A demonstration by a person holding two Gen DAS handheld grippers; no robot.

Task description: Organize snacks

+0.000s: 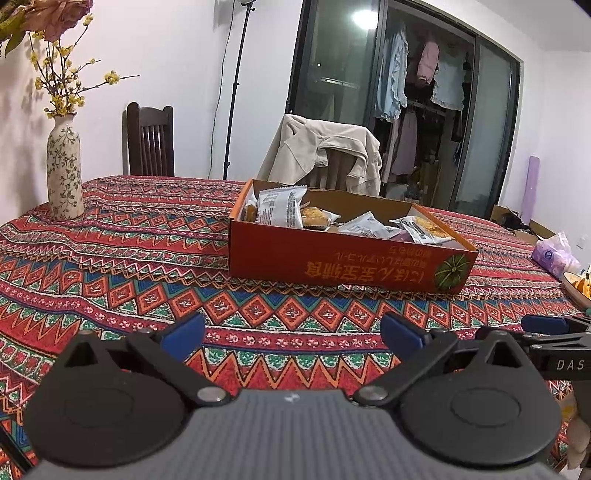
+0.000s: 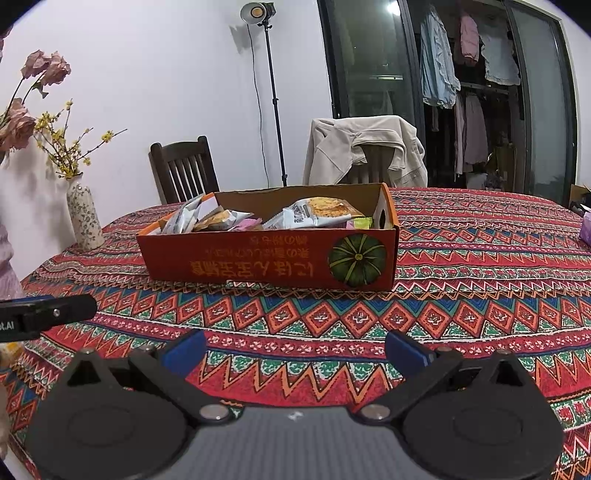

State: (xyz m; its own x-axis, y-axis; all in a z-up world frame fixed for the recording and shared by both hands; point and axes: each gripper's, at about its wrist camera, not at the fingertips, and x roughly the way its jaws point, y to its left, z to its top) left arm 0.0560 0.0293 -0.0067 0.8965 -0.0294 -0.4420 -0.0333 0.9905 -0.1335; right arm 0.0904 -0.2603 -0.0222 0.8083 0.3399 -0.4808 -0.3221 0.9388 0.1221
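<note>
In the middle of both views sits a low orange cardboard box with a green pumpkin picture on its side (image 1: pixel 332 258), open at the top, on a table with a red, blue and green zigzag cloth (image 1: pixel 147 258). Inside the box lie shiny white snack packets (image 1: pixel 280 206), some showing golden cakes, and in the right wrist view a big white packet with an orange cake picture (image 2: pixel 317 214) rests near the right end. The left gripper with blue finger pads (image 1: pixel 291 334) hangs low over the cloth with its fingers spread wide and nothing between them. The right gripper with blue finger pads (image 2: pixel 295 350) is the same, spread wide and holding nothing. A tall white vase with green leaf print and yellow flowers (image 1: pixel 64 170) stands on the table at the left. Only the left wrist view shows a purple tissue pack (image 1: pixel 554 253) and a bowl edge (image 1: pixel 576 288) at the right edge. Only the right wrist view shows a lamp on a thin black stand (image 2: pixel 258 13) at the top
</note>
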